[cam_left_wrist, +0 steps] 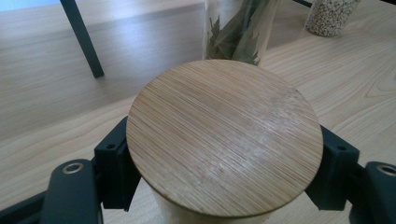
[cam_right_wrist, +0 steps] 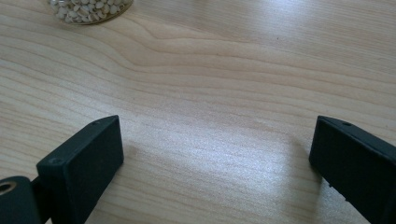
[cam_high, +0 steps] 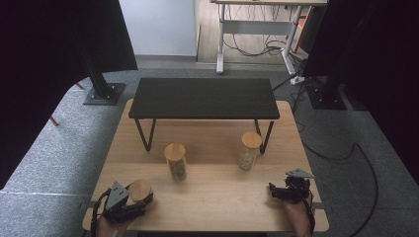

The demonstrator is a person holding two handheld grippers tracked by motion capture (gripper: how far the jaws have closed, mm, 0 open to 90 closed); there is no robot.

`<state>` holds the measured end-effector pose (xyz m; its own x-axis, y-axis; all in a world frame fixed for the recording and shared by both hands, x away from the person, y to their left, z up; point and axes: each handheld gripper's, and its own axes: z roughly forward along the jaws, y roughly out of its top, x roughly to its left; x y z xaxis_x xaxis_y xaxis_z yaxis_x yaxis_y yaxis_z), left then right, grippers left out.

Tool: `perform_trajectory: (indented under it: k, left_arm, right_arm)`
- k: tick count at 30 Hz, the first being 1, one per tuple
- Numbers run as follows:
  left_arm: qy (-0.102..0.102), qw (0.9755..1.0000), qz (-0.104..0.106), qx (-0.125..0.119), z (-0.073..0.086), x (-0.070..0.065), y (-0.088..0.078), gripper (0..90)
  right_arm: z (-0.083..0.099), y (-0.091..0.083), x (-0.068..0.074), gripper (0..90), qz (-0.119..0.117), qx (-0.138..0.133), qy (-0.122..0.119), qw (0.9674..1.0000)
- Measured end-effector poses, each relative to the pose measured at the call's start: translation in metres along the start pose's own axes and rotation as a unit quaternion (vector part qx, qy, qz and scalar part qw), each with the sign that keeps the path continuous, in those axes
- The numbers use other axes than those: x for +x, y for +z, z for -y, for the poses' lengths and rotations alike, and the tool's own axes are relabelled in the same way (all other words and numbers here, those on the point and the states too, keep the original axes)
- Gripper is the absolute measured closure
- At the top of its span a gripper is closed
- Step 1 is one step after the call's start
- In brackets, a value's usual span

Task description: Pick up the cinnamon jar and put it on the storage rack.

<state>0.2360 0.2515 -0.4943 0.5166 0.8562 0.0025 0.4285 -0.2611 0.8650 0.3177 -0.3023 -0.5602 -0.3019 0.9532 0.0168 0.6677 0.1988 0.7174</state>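
at the near left corner of the wooden table [cam_high: 212, 197], the left gripper [cam_high: 129, 205] has its two black jaws clamped on the sides of a jar with a round bamboo lid [cam_left_wrist: 224, 137]. in the left gripper view the jaws press against the jar just under the lid's rim, one on each side; the jar's body is mostly hidden beneath the lid, so its contents cannot be told. in the high view this held jar [cam_high: 140, 191] sits right at the gripper's tip, near the table's front edge.

further in, toward the middle of the table, stands a glass jar of dried green leaves [cam_high: 176, 162] with a bamboo lid, upright and well apart from the held jar. behind it a low black shelf [cam_high: 203, 98] on thin black legs spans the far half of the table.

to the right of the leaf jar, beside the shelf's right front leg, stands a second lidded glass jar filled with what look like pale beans or seeds [cam_high: 249, 150].

at the near right corner the right gripper [cam_high: 273, 190] rests low over bare wood, its jaws spread wide with nothing between them, as the right gripper view shows; the bean jar is near its top edge [cam_right_wrist: 88, 10].
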Motion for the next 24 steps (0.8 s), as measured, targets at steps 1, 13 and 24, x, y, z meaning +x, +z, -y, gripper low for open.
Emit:
perform_trajectory:
  k: [1,13,24]
  left_arm:
    - [0.0,1.0,0.0,0.001,-0.002,0.0,0.0,25.3]
    - [0.017,0.9998,0.008,-0.004,-0.029,0.001,0.003,25.3]
    - [0.022,0.9995,0.017,-0.013,-0.058,0.007,0.005,25.3]
  right_arm:
    - [0.0,0.0,0.0,3.3,-0.001,-0.001,0.0,1.0]
    - [0.0,0.0,0.001,3.3,-0.003,-0.001,-0.003,1.0]
    - [0.0,0.0,0.001,3.2,-0.004,-0.001,-0.005,1.0]
